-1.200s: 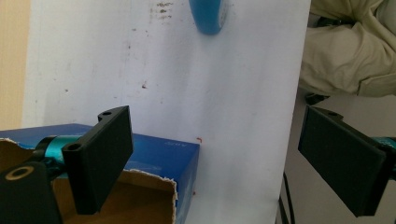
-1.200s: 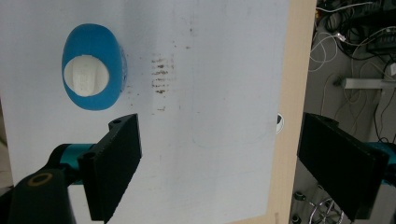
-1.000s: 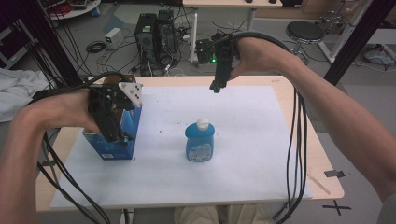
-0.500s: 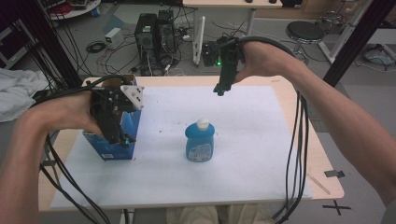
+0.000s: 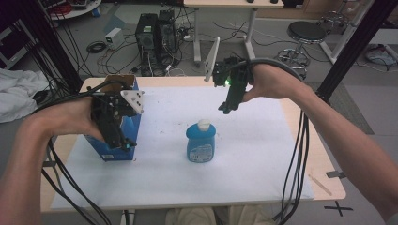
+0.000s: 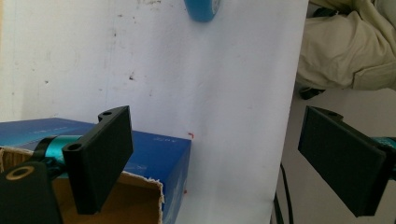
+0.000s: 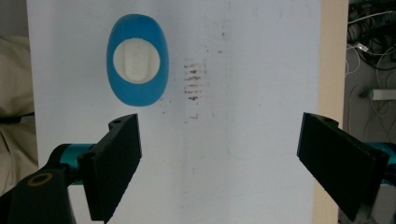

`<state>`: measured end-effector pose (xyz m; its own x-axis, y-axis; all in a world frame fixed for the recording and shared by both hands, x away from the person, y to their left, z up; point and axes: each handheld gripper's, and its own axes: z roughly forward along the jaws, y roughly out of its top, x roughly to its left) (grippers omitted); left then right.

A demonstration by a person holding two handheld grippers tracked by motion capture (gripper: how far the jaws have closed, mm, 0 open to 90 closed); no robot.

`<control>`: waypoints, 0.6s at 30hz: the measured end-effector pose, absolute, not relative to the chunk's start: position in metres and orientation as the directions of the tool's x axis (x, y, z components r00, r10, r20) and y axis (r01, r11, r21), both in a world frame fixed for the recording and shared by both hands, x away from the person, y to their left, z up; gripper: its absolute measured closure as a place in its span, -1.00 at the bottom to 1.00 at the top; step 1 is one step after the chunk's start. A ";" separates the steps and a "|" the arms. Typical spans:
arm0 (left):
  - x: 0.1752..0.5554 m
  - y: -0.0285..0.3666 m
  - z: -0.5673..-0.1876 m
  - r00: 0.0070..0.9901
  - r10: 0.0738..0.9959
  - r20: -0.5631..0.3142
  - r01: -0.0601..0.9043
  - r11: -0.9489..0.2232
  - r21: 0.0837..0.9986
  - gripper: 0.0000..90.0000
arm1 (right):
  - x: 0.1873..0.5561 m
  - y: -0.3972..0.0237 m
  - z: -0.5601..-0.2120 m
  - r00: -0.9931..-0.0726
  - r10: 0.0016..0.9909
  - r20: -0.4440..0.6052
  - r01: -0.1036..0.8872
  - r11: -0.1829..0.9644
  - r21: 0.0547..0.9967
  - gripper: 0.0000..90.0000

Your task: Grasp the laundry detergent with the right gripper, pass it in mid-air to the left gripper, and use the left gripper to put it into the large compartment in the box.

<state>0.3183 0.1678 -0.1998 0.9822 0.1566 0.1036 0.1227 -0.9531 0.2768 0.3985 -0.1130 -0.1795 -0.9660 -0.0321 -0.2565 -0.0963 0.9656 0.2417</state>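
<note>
High view: right gripper (image 5: pixel 225 108) hangs agape above blue bottle (image 5: pixel 201 142).

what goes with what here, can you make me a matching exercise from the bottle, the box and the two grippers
1 blue bottle
2 blue box
3 left gripper
4 right gripper

a open at the top, torn cardboard rim
b white cap, upright mid-table
c open, held in the air beyond the bottle
d open, one jaw over the box

Pairs: 1-b, 2-a, 3-d, 4-c
</note>
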 end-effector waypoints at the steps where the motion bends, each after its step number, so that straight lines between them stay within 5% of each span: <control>1: 0.318 0.168 -0.200 0.982 0.157 0.104 0.123 -0.953 0.277 -0.77 | 0.397 -0.114 -0.183 -0.968 -0.026 -0.250 -0.091 0.964 0.249 -0.71; 18: 0.315 0.167 -0.205 0.981 0.165 0.098 0.134 -0.954 0.269 -0.77 | 0.386 -0.127 -0.233 -0.978 -0.008 -0.208 -0.073 0.949 0.305 -0.71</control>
<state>0.3155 0.1671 -0.2052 0.9813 0.1653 0.0983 0.1338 -0.9539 0.2686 0.3857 -0.1270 -0.2335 -0.9780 -0.0084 -0.2085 -0.0733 0.9494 0.3055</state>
